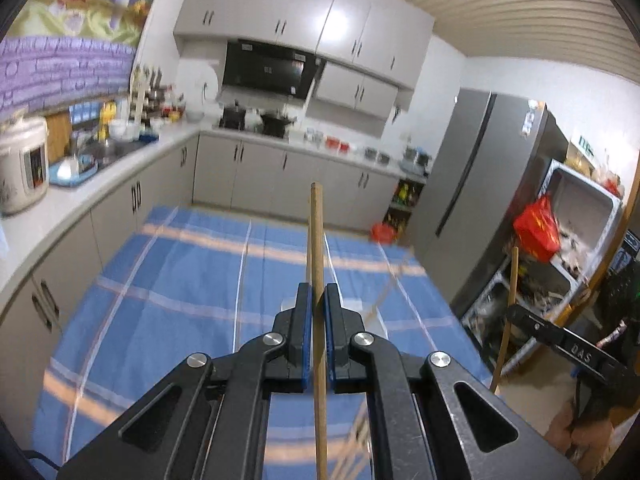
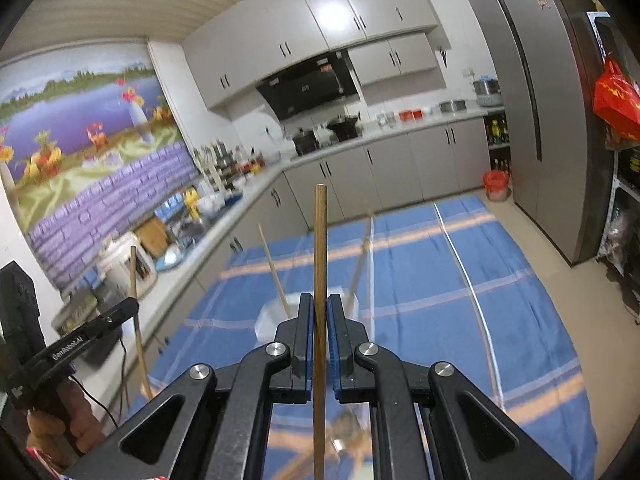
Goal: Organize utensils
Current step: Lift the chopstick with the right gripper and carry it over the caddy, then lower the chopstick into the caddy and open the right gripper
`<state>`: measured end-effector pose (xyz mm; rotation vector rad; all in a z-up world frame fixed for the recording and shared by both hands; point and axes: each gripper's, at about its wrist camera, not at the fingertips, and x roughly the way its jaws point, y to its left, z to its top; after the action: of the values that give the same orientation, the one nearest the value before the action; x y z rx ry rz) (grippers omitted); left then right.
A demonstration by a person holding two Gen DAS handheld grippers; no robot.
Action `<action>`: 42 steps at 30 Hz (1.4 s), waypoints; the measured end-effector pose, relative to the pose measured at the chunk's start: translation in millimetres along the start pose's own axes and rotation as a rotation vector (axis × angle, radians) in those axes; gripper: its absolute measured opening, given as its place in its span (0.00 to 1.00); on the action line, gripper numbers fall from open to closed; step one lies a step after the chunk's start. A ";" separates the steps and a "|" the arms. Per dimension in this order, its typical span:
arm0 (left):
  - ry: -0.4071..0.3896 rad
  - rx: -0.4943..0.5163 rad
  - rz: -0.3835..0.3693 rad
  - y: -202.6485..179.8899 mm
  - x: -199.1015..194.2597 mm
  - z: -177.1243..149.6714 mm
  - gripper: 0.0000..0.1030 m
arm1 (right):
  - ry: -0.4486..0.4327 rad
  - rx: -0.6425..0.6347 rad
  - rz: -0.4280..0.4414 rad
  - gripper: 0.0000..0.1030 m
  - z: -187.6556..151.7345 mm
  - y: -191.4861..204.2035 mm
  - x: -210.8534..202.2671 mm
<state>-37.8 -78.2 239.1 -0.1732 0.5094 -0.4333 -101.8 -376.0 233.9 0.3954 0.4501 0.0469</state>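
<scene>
My left gripper [image 1: 316,292] is shut on a wooden chopstick [image 1: 316,240] that stands upright between its blue pads, above the blue checked tablecloth [image 1: 180,280]. My right gripper [image 2: 319,300] is shut on another wooden chopstick [image 2: 320,240], also upright. A clear holder [image 2: 272,316] sits on the cloth just beyond the right gripper, with two blurred chopsticks [image 2: 274,272] leaning out of it. In the left wrist view the holder [image 1: 360,308] is mostly hidden behind the fingers. Each gripper shows at the edge of the other's view, with its stick [image 1: 506,320] [image 2: 136,320].
Grey kitchen cabinets and a white counter [image 1: 120,176] run along the left and back, with a rice cooker [image 1: 22,164] and stove pots. A tall grey fridge [image 1: 480,200] and a shelf with a red bag [image 1: 536,232] stand to the right of the table.
</scene>
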 end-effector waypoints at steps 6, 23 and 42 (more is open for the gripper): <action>-0.087 0.001 0.005 -1.4 54.1 48.8 0.05 | -0.116 0.015 -0.025 0.07 42.9 16.0 50.5; -0.090 0.063 0.056 -1.3 205.6 38.8 0.05 | -0.136 -0.057 -0.235 0.07 39.4 12.9 179.9; -0.048 0.027 0.088 12.1 188.1 6.0 0.06 | 0.049 -0.064 -0.197 0.11 -11.8 -6.4 182.0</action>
<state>117.2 -150.2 159.4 -0.1342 0.4624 -0.3488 56.8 -353.9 146.3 0.2857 0.5324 -0.1204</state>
